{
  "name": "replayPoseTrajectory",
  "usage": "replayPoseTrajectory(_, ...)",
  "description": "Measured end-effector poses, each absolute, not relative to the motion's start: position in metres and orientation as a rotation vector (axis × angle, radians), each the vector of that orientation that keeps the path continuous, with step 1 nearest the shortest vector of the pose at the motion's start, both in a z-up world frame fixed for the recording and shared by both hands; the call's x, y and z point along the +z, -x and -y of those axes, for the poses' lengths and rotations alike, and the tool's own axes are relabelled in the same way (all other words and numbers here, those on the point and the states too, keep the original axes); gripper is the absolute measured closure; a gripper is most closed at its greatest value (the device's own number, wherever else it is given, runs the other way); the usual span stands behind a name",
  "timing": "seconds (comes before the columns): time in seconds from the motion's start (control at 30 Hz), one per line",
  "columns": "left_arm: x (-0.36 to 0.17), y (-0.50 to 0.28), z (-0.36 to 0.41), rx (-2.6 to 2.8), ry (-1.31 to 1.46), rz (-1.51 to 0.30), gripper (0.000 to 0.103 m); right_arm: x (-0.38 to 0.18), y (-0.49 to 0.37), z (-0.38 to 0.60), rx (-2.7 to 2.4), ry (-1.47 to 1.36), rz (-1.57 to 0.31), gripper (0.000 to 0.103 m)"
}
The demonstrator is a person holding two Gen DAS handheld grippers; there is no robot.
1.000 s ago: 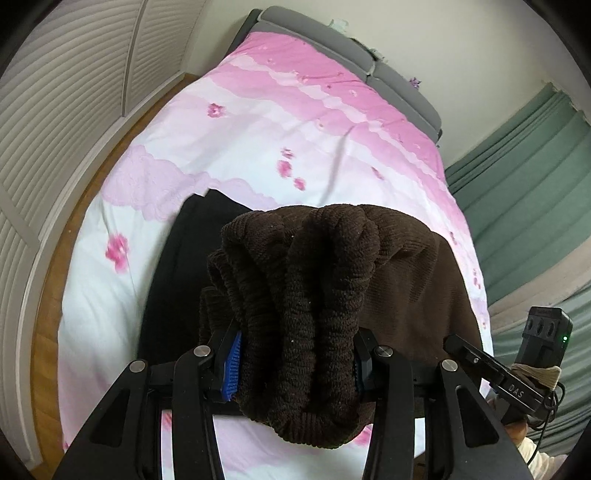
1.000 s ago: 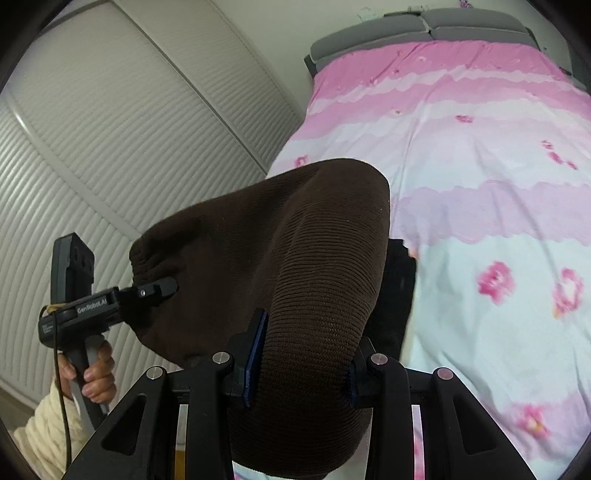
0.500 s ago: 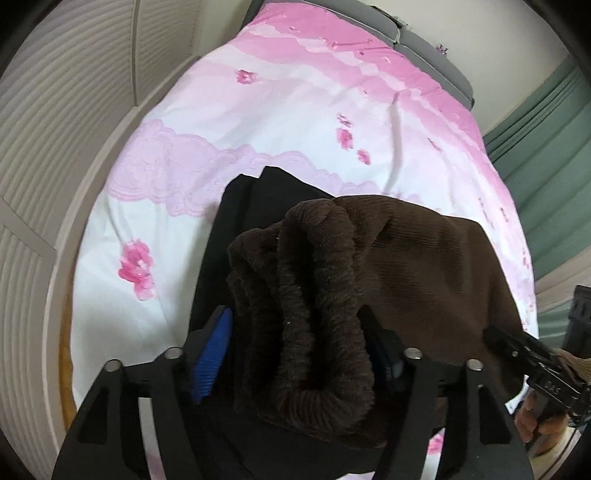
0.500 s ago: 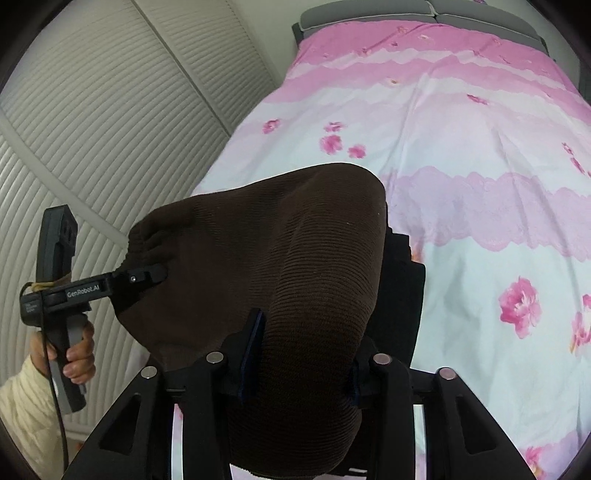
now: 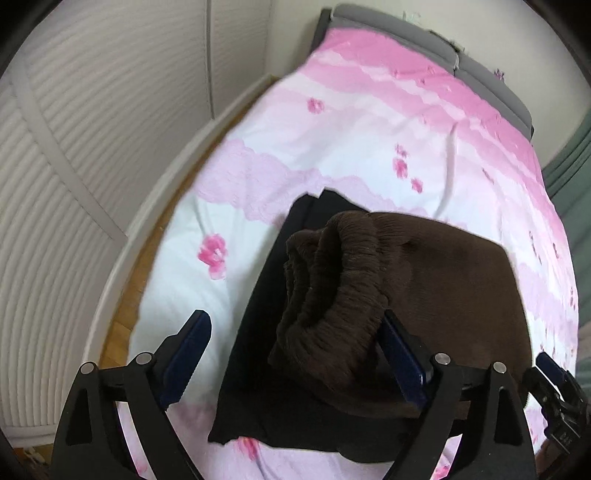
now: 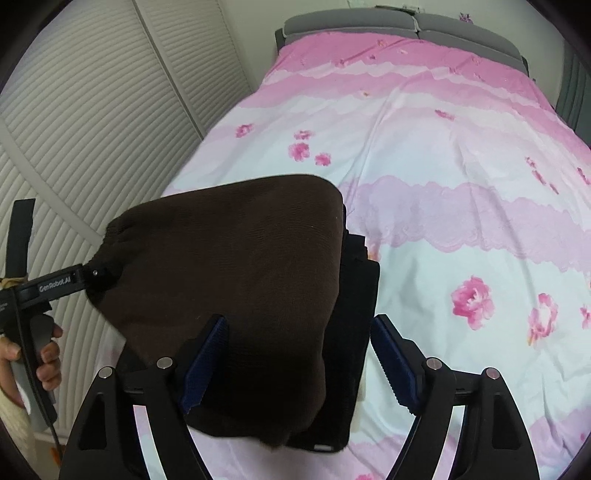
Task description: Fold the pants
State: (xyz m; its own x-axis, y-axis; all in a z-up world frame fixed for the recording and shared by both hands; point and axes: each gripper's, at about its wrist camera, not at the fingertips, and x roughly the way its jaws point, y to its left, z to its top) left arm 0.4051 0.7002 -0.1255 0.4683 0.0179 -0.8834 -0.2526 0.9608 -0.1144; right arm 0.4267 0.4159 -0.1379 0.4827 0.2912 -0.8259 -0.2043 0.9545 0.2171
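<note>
Folded brown ribbed pants [image 5: 424,295] lie on top of a folded black garment [image 5: 258,369] on the bed. My left gripper [image 5: 295,354] is open, its blue pads wide apart around the bunched brown waistband [image 5: 332,280]. My right gripper [image 6: 299,365] is open too, straddling the near corner of the brown pants [image 6: 240,277]. The black garment [image 6: 358,314] shows under them in the right wrist view. The left gripper [image 6: 85,277] appears there at the pants' left edge.
The bed has a pink and white flowered cover [image 6: 443,166] and a grey headboard [image 6: 406,26]. White louvred wardrobe doors [image 5: 74,129] stand close on the left, with a strip of wood floor [image 5: 122,314] between. Green curtains [image 5: 569,162] hang at the right.
Both grippers opened and let go of the brown pants, which have come down from the air onto the black garment on the bed.
</note>
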Motion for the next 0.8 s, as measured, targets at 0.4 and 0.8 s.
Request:
replayPoseTrajectory(0.4, -0.026, -0.299, -0.623, 0.206, 0.047, -0.894, 0.012, -0.057, -0.329, -0.366, 0.374, -0.032, -0.882, 0.023)
replayPoseTrajectory(0.8, 0.040, -0.160, -0.449, 0.018, -0.046, -0.745, 0.000, 0.019, -0.201, -0.245, 0.304, -0.034, -0.750, 0.011)
